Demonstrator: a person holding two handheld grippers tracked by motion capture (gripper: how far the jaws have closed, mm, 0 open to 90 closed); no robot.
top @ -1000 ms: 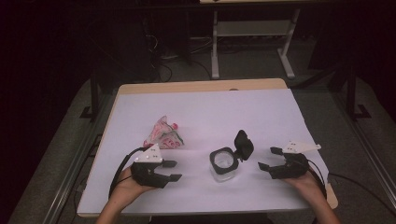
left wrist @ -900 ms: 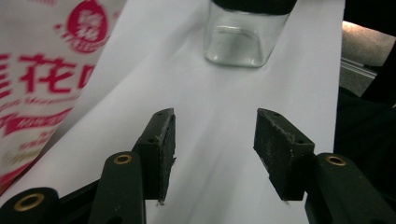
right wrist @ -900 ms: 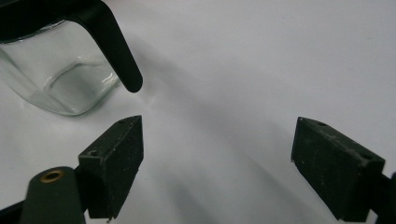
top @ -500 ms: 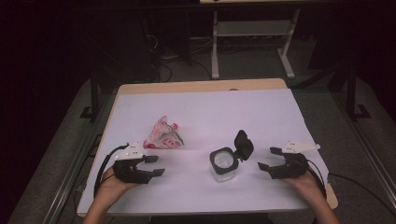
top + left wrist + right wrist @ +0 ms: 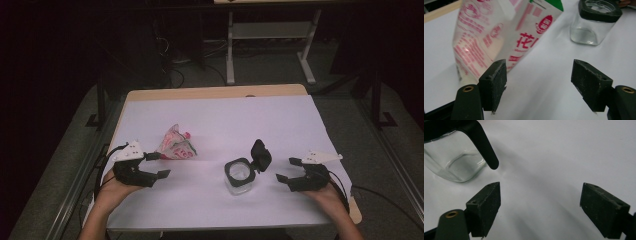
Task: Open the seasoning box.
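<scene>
Evidently both grippers hover empty, the pouch nearest the left one.

On the white table (image 5: 210,125), the left gripper (image 5: 159,165) has just been opening its jaws; they stand wide with nothing between them, and the pink-printed pouch (image 5: 175,147) stands just ahead and slightly to their left, close by, leaning with its long axis tilted. The right gripper (image 5: 286,170) holds its jaws wide and empty, just right of the glass jar (image 5: 239,176), whose black lid (image 5: 261,154) is flipped up toward it.
</scene>
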